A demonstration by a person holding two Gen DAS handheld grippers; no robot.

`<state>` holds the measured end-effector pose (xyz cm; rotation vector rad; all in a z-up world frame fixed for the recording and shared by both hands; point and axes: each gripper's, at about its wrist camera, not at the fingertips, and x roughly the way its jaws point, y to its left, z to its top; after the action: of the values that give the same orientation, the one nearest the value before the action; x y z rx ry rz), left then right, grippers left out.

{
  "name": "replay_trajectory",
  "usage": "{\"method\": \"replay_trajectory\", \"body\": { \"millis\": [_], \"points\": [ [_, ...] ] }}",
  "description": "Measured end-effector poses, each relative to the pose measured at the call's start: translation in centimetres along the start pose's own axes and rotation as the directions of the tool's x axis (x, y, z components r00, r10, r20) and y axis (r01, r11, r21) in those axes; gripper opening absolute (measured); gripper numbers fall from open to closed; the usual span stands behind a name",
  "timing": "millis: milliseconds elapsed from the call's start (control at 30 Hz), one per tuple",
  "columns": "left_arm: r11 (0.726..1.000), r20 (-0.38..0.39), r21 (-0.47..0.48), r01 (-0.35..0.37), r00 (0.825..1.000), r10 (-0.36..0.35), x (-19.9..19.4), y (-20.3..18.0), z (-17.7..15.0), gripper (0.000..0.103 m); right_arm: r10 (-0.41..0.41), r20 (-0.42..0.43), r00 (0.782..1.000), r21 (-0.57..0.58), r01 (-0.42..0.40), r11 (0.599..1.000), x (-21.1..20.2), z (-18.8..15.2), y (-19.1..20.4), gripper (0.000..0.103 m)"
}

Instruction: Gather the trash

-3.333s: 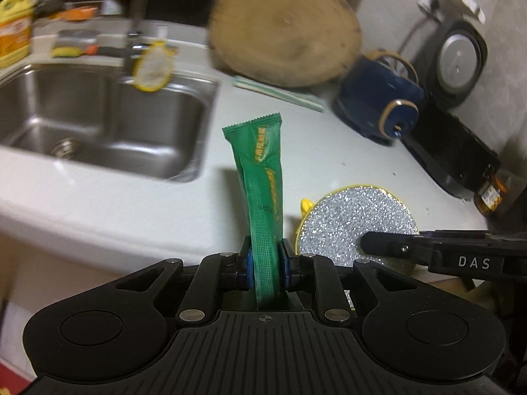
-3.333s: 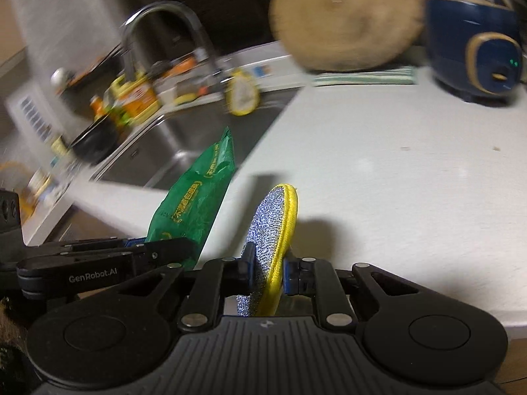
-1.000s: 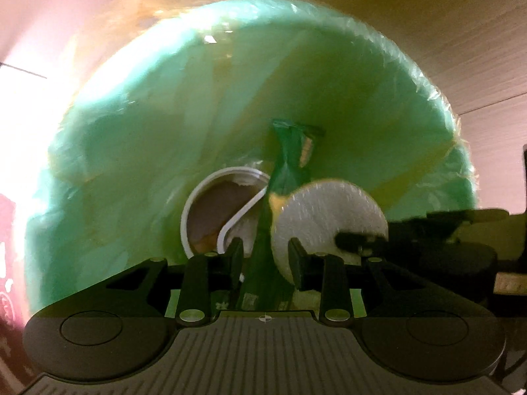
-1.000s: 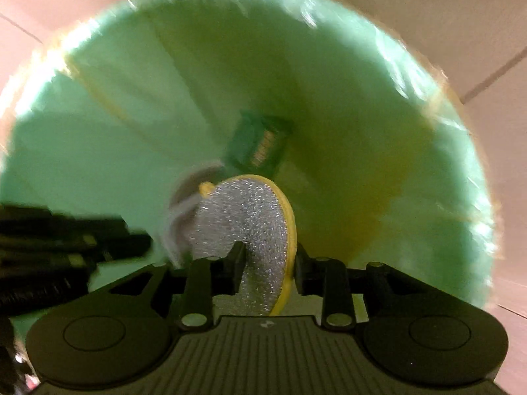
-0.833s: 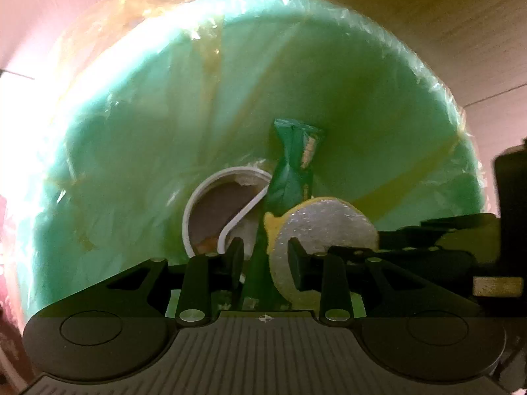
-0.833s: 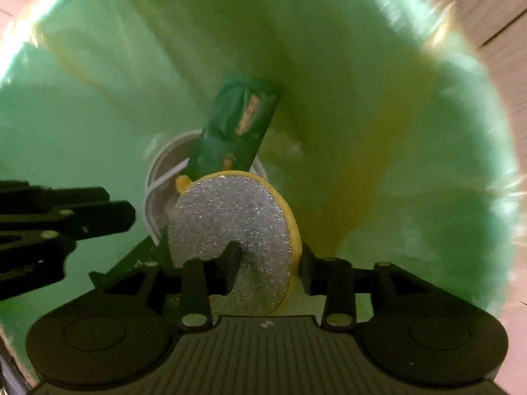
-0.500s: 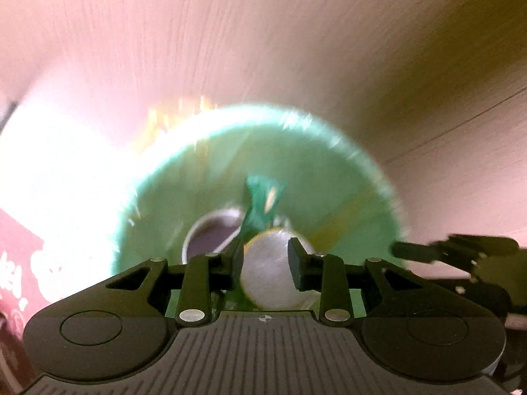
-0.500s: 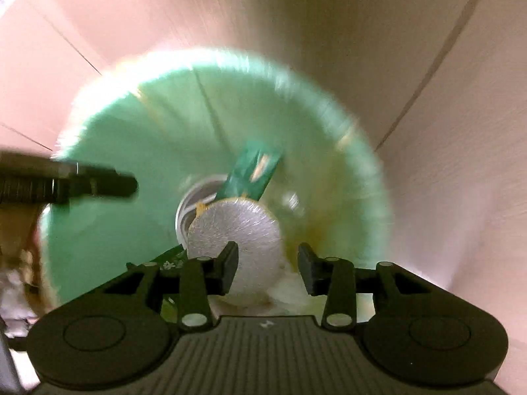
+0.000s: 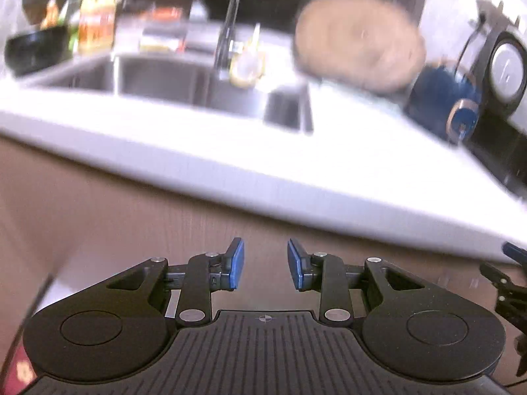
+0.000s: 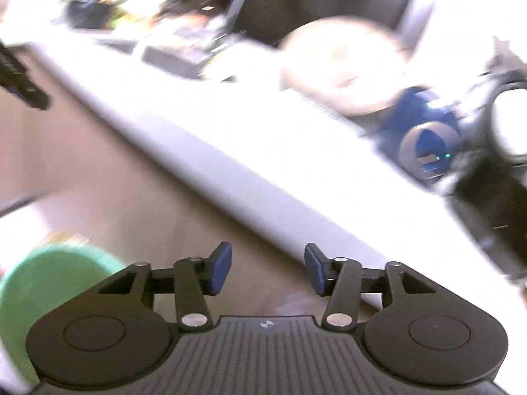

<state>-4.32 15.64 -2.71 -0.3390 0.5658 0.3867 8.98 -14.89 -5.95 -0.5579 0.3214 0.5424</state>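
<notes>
My left gripper (image 9: 265,263) is open and empty, held in front of the wooden cabinet face just below the edge of the white counter (image 9: 296,164). My right gripper (image 10: 267,270) is also empty; its jaws are opening and nothing is between them. The green-lined trash bin (image 10: 42,283) shows at the lower left of the right wrist view, below the gripper. The green wrapper and the glittery round scrubber are not in view. Part of the right gripper (image 9: 507,283) shows at the right edge of the left wrist view. Both views are blurred.
On the counter are a steel sink (image 9: 171,79) with a tap (image 9: 230,23), a round wooden board (image 9: 359,39) leaning at the back, a blue cooker (image 9: 444,105), a black appliance (image 9: 507,62) at the right and bottles (image 9: 95,19) at the far left.
Both grippers have risen out of the green bin and tilted up to face the counter. The wrapper and scrubber stayed in the bin. The right jaws have spread wider.
</notes>
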Motion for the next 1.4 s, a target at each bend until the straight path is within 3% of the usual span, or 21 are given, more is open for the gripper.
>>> {"method": "replay_trajectory", "body": {
  "millis": [100, 167, 233, 300, 367, 400, 467, 500, 633, 733, 900, 1400],
  "points": [
    [0.999, 0.034, 0.013, 0.041, 0.999, -0.041, 0.4, -1.9, 2.2, 0.03, -0.069, -0.011, 0.998, 0.109, 0.07, 0.992, 0.1, 1.9, -2.1, 0.054],
    [0.996, 0.059, 0.043, 0.077, 0.995, -0.08, 0.5, -3.9, 3.6, 0.024, -0.079, -0.031, 0.996, 0.216, 0.083, 0.973, -0.3, 3.6, -3.5, 0.061],
    [0.988, 0.073, 0.089, 0.122, 0.989, -0.129, 1.0, -7.1, 4.3, 0.022, -0.026, -0.074, 0.997, 0.365, 0.052, 0.93, -0.1, 5.0, -5.4, 0.062],
    [0.973, 0.072, 0.146, 0.18, 0.979, -0.192, 0.8, -9.6, 4.3, 0.017, 0.08, -0.065, 0.995, 0.507, -0.036, 0.861, -0.8, 5.5, -6.1, 0.062],
    [0.954, 0.057, 0.177, 0.244, 0.965, -0.257, 0.1, -11.4, 3.7, 0.016, 0.15, -0.055, 0.987, 0.586, -0.089, 0.805, -1.1, 5.6, -5.4, 0.063],
    [0.946, 0.048, 0.169, 0.276, 0.956, -0.288, -0.1, -12.2, 3.3, 0.016, 0.154, -0.059, 0.986, 0.6, -0.089, 0.795, -1.5, 5.7, -4.9, 0.063],
    [0.931, 0.04, 0.141, 0.337, 0.938, -0.345, -0.6, -13.3, 2.6, 0.016, 0.128, -0.074, 0.989, 0.581, -0.061, 0.812, -2.6, 5.9, -4.0, 0.064],
    [0.928, 0.034, 0.149, 0.341, 0.936, -0.35, -0.5, -13.7, 2.0, 0.016, 0.106, -0.078, 0.991, 0.564, -0.044, 0.824, -2.8, 5.8, -3.1, 0.065],
    [0.93, 0.019, 0.223, 0.293, 0.952, -0.305, -1.1, -15.5, 0.2, 0.016, 0.043, -0.08, 0.996, 0.535, 0.007, 0.845, -4.9, 5.8, -1.4, 0.069],
    [0.921, 0.03, 0.267, 0.284, 0.953, -0.302, -1.2, -16.0, -0.7, 0.016, 0.009, -0.067, 0.998, 0.536, 0.028, 0.844, -5.7, 6.3, -1.2, 0.07],
    [0.924, 0.027, 0.273, 0.267, 0.958, -0.285, -1.1, -15.5, -0.8, 0.016, 0.058, -0.061, 0.996, 0.554, -0.015, 0.832, -5.6, 6.0, -0.8, 0.07],
    [0.923, 0.029, 0.295, 0.245, 0.964, -0.265, -1.3, -14.7, -0.8, 0.015, 0.074, -0.069, 0.995, 0.556, -0.023, 0.831, -5.1, 6.4, 0.0, 0.07]
  ]
}}
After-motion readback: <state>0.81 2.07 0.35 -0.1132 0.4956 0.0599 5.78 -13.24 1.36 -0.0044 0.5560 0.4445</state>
